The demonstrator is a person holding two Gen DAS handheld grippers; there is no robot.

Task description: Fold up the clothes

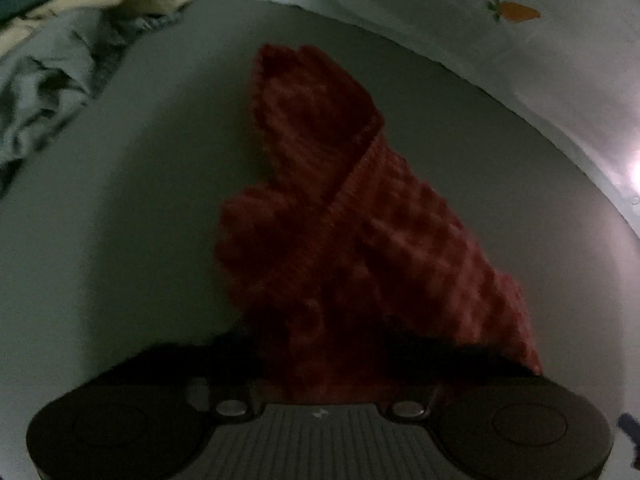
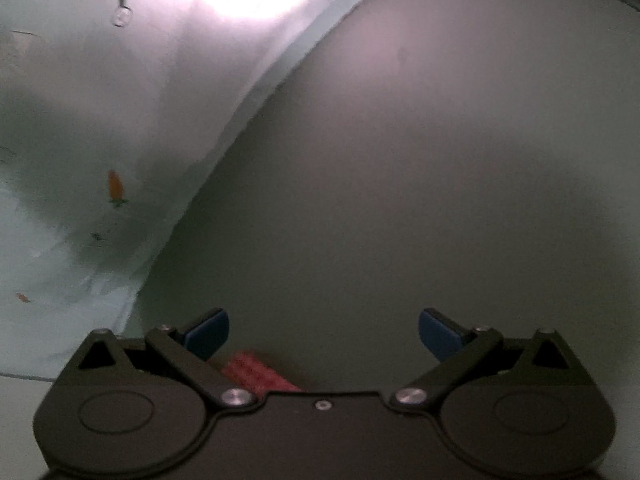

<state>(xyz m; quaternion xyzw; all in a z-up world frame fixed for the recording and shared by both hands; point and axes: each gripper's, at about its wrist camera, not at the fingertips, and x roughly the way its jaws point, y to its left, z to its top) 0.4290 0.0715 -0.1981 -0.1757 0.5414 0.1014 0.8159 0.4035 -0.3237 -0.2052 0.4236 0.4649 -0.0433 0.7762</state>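
No readable text, labels, brands or numbers appear in either view (only small carrot prints on the pale sheet, which carry no lettering).

Place: home, likely a bedroom.
Evidence: carrot-print sheet; heap of crumpled laundry on grey surface.

The left tongs have a dark, matte body with two rounded lobes, each marked by a faint recessed circle, and a grey ribbed panel between them. Two silver pivot screws sit at its far edge. The right tongs share that build — black lobes, black link arms, silver pivot screws, a small centre screw — and end in blue finger pads.
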